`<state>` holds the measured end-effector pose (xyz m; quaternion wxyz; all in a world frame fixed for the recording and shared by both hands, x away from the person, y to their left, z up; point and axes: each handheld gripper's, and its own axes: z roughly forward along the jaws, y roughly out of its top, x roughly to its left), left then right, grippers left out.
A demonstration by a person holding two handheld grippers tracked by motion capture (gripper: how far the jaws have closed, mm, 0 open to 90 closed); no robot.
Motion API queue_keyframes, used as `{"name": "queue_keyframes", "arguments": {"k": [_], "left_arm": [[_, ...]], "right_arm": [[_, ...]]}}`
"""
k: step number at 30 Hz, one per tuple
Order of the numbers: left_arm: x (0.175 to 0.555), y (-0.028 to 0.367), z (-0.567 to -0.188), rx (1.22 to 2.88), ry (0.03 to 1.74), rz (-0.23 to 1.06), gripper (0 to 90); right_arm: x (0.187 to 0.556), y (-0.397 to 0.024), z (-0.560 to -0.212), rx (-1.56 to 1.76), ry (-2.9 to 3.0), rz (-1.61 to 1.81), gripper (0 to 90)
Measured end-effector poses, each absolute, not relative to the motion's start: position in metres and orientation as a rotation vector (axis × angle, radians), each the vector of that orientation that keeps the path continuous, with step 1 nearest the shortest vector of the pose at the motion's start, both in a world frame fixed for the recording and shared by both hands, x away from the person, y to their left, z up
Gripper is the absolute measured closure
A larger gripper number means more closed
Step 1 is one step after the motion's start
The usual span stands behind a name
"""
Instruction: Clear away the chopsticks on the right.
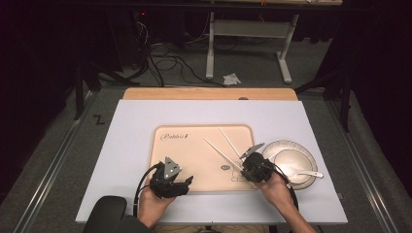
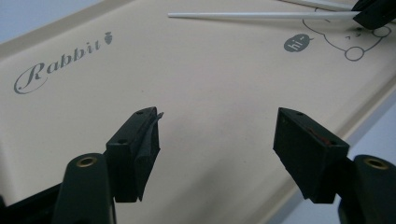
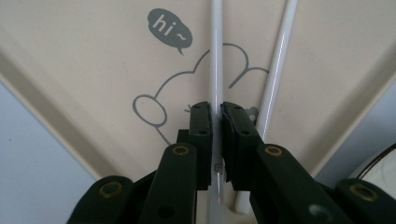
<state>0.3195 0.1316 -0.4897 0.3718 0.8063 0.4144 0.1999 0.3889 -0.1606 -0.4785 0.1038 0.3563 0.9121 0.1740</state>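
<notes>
Right tool [image 3: 216, 140] is clamped on the near end of one chopstick [image 3: 215, 56] — its length runs straight ahead along the jaws, over the tray [image 1: 194, 145]. The second chopstick [image 3: 276, 70] lies just beside it. Left tool [image 2: 217, 135] hangs open — nothing in it.

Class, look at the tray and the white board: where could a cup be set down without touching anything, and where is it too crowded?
Free: the tray's left half, between the Rabbit lettering and the open left gripper, and the white board left of and beyond the tray. Crowded: the tray's right side, where the right gripper pinches one chopstick beside the other chopstick, near the plate with its spoon.
</notes>
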Motion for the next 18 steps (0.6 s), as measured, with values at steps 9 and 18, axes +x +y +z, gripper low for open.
{"name": "queue_keyframes", "arguments": {"k": [9,18], "left_arm": [[0.3194,0.1316,-0.4898,2.068,1.063,0.512,31.6],[0.3192,0.1316,-0.4899,2.069,1.064,0.513,31.6]], "right_arm": [[0.3900,-0.1595,-0.4814,1.039,2.698,0.509,83.2],[0.3895,-0.1614,-0.4759,1.037,2.676,0.554,84.9]]}}
